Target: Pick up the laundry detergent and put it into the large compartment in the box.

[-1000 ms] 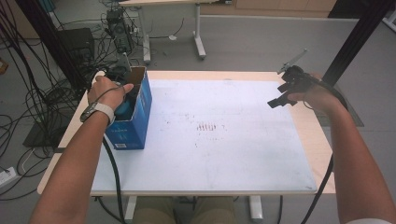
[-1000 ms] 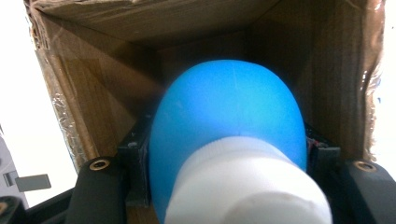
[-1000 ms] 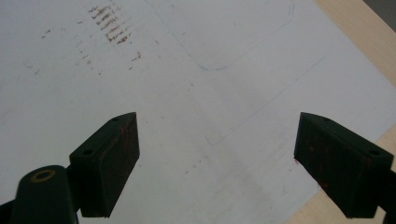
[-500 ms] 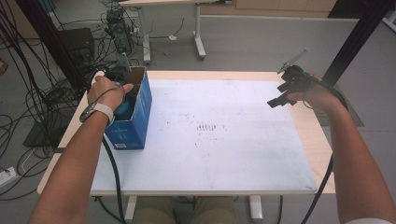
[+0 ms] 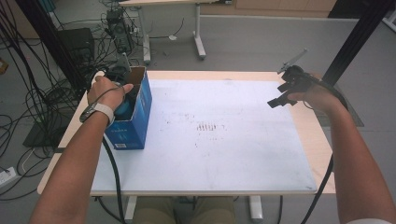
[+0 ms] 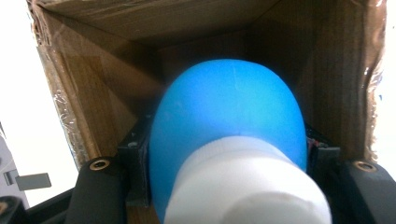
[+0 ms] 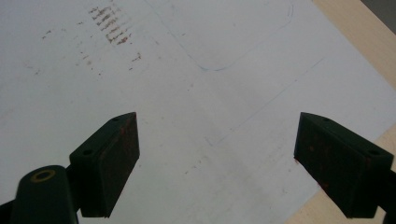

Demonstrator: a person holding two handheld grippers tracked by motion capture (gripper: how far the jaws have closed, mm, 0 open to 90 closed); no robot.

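Nearest in the high view, the person's two forearms reach in over the tabletop [image 5: 299, 186], which carries a white sheet marked with brownish smudges near its middle. Farther on at the left, the left gripper [image 5: 122, 88] is sunk into the open top of a blue cardboard box [image 5: 140, 116] standing upright by the tabletop's left edge. In the left gripper view its fingers [image 6: 135, 154] are clamped on either side of a blue bottle [image 6: 229, 126] with a white cap [image 6: 247, 186], held inside the box's brown walls. At the far right the right gripper [image 5: 286, 91] hovers above the sheet, its fingers [image 7: 112, 158] spread wide and holding nothing.

The step in hand looks like either lifting the bottle out of the box or setting it in; the pictures alone do not settle which. If it is coming out, the next move calls for a straight upward pull, keeping the bottle off the cardboard walls, while the free gripper could steady the box
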